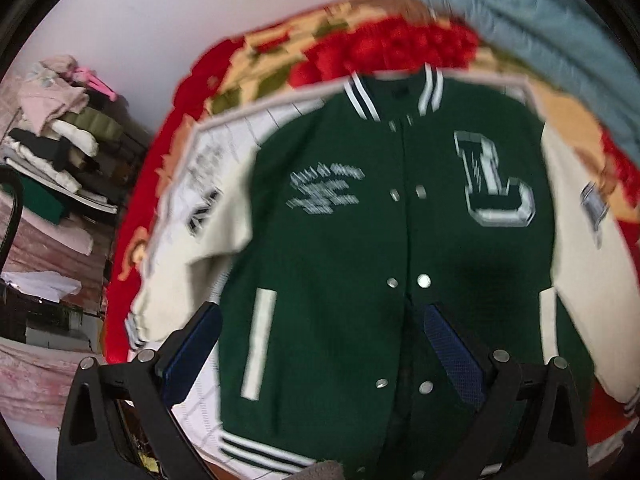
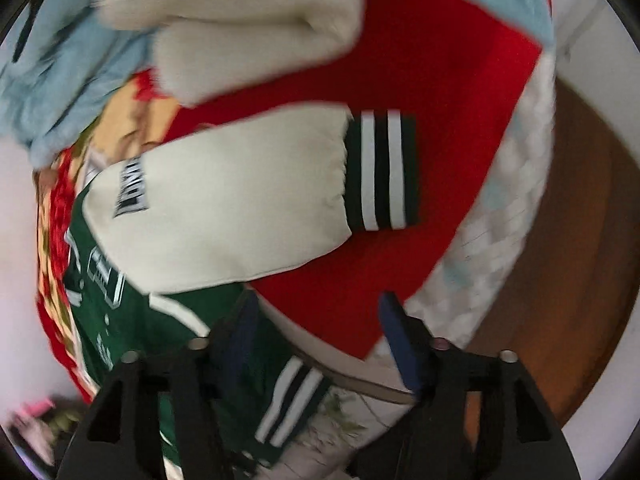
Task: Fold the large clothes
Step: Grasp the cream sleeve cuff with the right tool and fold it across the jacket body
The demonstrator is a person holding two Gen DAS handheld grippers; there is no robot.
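A green varsity jacket [image 1: 340,232] with cream sleeves, a big "L" patch [image 1: 494,180] and snap buttons lies flat, front up, on a red flowered blanket [image 1: 384,48]. My left gripper [image 1: 320,336] hangs above its lower front, open, with nothing between the blue pads. In the right wrist view one cream sleeve [image 2: 240,208] with a green-and-white striped cuff [image 2: 382,172] stretches across the red blanket [image 2: 420,100]. My right gripper [image 2: 320,320] hovers above the jacket's hem corner [image 2: 292,396] and the blanket, open and empty.
A pale blue garment [image 1: 540,24] lies at the blanket's far right. A cream fluffy item [image 2: 248,20] rests near it. A shelf with stacked folded clothes [image 1: 60,136] stands to the left. The bed's white quilted edge [image 2: 504,208] borders a brown wooden floor [image 2: 568,248].
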